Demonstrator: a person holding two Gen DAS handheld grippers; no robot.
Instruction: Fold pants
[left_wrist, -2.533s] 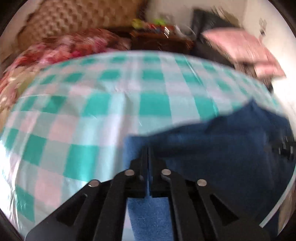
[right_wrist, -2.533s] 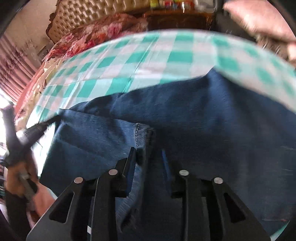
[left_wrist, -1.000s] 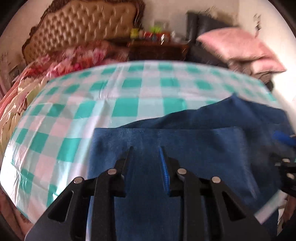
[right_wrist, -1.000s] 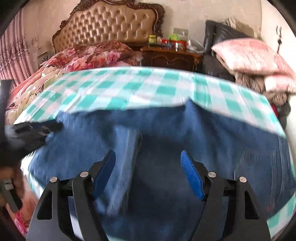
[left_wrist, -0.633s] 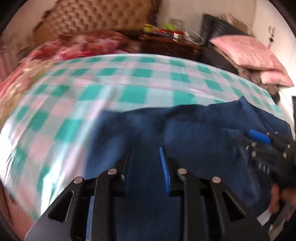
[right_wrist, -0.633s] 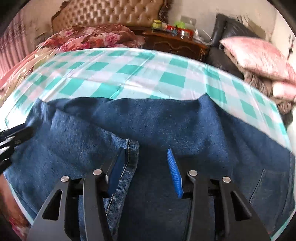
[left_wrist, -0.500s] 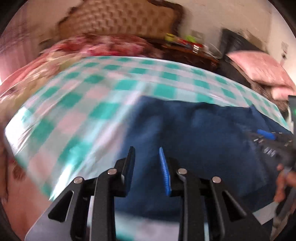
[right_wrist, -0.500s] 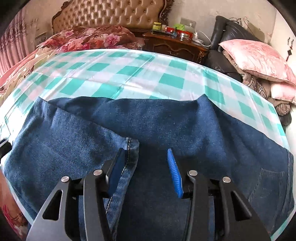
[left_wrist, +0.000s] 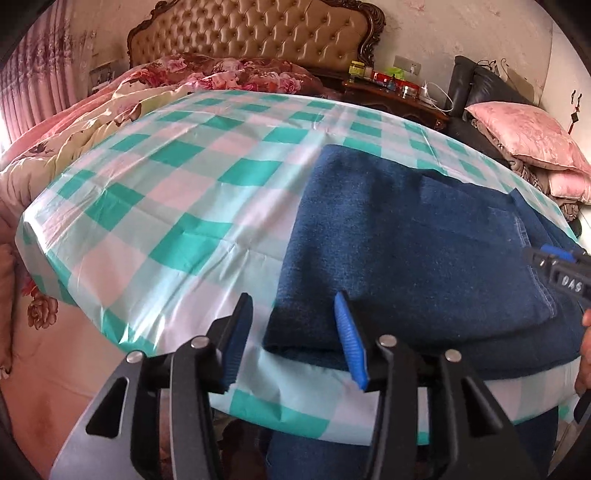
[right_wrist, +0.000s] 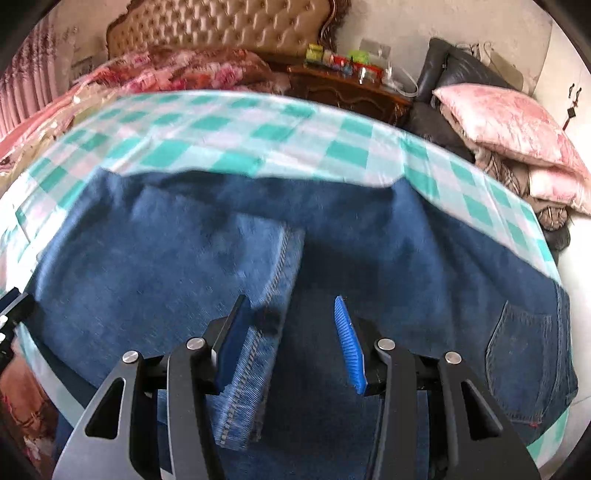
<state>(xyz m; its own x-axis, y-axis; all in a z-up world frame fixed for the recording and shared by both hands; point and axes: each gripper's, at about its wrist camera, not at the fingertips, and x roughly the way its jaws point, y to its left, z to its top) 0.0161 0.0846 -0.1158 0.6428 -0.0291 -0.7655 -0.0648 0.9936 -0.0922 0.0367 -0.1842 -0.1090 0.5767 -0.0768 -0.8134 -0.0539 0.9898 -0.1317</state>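
Note:
Dark blue jeans (left_wrist: 399, 251) lie folded over on a table with a green and white checked cloth (left_wrist: 177, 192). My left gripper (left_wrist: 293, 341) is open and empty, at the near left corner of the folded jeans. My right gripper (right_wrist: 288, 343) is open and hovers over the jeans (right_wrist: 184, 266), with the stitched hem (right_wrist: 280, 266) of the folded leg between its fingers. A back pocket (right_wrist: 524, 365) shows at the right end. The right gripper's tip shows at the right edge of the left wrist view (left_wrist: 561, 269).
A bed with a tufted headboard (left_wrist: 258, 33) and floral bedding (left_wrist: 221, 74) stands behind the table. A wooden nightstand (left_wrist: 395, 96) with small items and pink pillows (left_wrist: 524, 136) on a dark chair are at the back right. The table's near edge is close below the grippers.
Both grippers let go of the jeans and opened after the leg was folded over. The left gripper has swung left to the fold's near left corner. The right gripper stays over the hem.

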